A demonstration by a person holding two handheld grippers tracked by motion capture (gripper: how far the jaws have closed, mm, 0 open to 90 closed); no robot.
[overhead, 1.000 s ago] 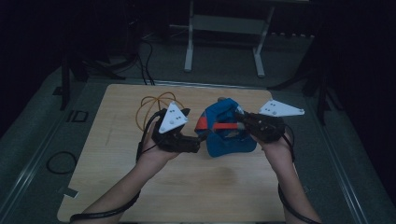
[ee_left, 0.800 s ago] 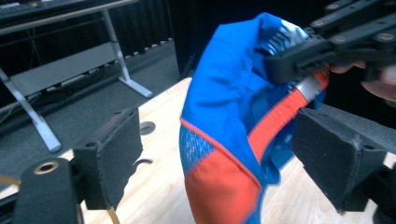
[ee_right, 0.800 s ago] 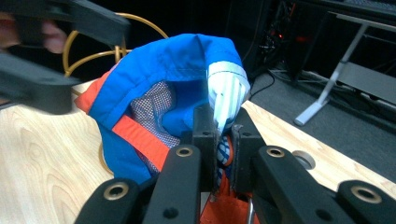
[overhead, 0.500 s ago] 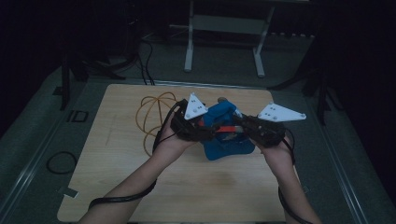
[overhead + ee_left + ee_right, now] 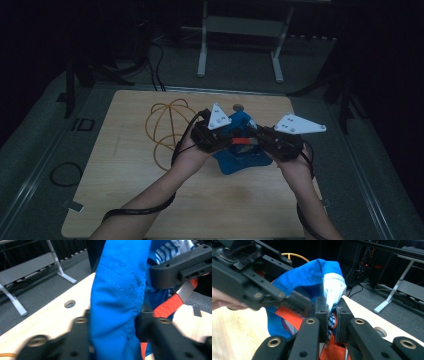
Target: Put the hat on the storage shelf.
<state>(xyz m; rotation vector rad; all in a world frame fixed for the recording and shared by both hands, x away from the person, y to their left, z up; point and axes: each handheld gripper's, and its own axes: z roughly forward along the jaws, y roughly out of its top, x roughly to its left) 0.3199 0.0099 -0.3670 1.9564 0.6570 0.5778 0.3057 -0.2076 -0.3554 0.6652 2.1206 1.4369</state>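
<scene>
Blue cloth bag pinched by left tongs and right tongs, bag's lower part hidden behind them.

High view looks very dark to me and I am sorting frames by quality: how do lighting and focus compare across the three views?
High view: dim, surroundings nearly black, only the wooden table softly lit. Left gripper view: brighter, but the blue garment and near fingers are blurred; the floor behind is sharper. Right gripper view: well lit, fingers and pinched white cloth fairly sharp, the other gripper at upper left soft.
</scene>
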